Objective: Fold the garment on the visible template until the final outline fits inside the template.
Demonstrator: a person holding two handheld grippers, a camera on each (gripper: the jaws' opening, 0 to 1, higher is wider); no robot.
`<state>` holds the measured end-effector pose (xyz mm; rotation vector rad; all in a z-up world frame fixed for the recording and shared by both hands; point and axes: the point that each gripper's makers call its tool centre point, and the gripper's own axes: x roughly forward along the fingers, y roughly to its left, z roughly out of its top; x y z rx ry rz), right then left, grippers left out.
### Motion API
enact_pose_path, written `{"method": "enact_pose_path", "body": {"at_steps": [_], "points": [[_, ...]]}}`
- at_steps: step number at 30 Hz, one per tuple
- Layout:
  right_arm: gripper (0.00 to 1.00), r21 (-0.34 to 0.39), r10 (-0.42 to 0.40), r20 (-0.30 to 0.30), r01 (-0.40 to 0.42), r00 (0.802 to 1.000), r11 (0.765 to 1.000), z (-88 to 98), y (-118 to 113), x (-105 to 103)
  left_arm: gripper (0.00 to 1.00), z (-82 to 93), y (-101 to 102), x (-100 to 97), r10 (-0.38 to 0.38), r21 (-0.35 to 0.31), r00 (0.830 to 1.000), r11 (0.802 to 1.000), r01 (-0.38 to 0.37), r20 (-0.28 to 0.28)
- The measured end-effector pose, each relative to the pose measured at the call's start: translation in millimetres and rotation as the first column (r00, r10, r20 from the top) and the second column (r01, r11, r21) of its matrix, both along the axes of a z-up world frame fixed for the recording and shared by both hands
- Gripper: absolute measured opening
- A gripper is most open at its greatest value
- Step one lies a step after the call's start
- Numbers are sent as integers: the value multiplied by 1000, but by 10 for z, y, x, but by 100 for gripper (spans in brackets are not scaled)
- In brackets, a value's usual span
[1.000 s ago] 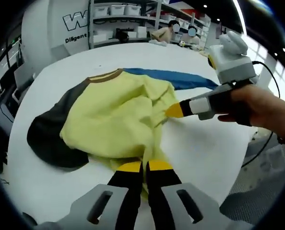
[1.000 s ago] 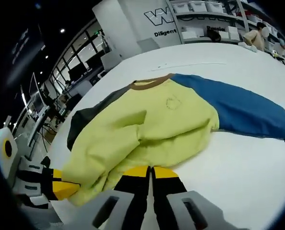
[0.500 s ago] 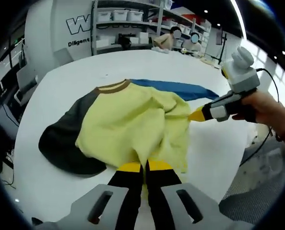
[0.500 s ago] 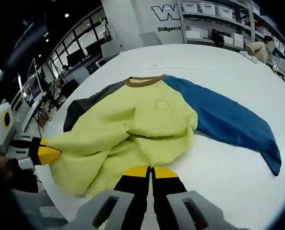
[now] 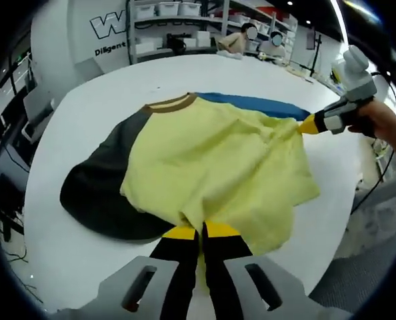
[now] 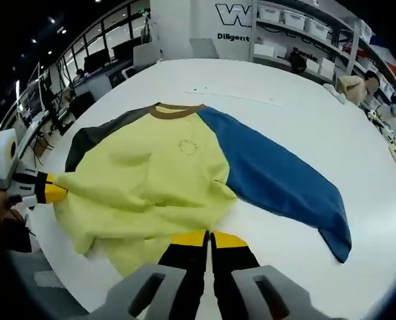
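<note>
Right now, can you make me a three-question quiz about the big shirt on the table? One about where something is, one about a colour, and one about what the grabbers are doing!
1. Where does the shirt lie?
A. on the white table
B. on a shelf
C. on the floor

2. What colour is the collar?
A. red
B. brown
C. white

3. What are the left gripper and right gripper doing?
A. both wide open
B. each shut on the shirt's yellow cloth
C. holding a box

Answers:
1 A, the shirt spreads over the white tabletop.
2 B, a brown band rims the neck.
3 B, the yellow-tipped fingers close together with yellow cloth pinched at their tips.
</note>
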<state>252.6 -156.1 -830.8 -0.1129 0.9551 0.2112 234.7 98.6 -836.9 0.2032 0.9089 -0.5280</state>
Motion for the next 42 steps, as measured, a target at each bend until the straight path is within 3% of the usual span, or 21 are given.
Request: {"method": "enact_pose_path", "body": {"at_steps": [9,21,32,35,39,40,42], "points": [[0,15,13,6,-13,1000,1000,-111,0,52,1,-93,37,65,6,16,1000,1000,-6,12],[0,10,64,139,-66,988,998,-200,94,362,1,-186,94,246,44,12,997,999,-45,59],[0,-14,75,140,-74,987,997,-345,118,431,1,-229,117,340,51,16,991,998,-54,125],[0,-6,70,143,-69,987,998,-339,109,460,2,-222,126,350,61,-12,992,998,-60,109],[1,64,15,154,-25,988,998,-256,106,436,14,-157,185,336,64,-24,991,998,-61,120],[5,74,10,158,-22,987,997,-243,111,432,22,-135,210,338,63,-19,989,998,-61,132],[11,109,-1,168,-18,986,994,-201,107,429,28,-85,218,320,52,-44,988,998,-47,145]]}}
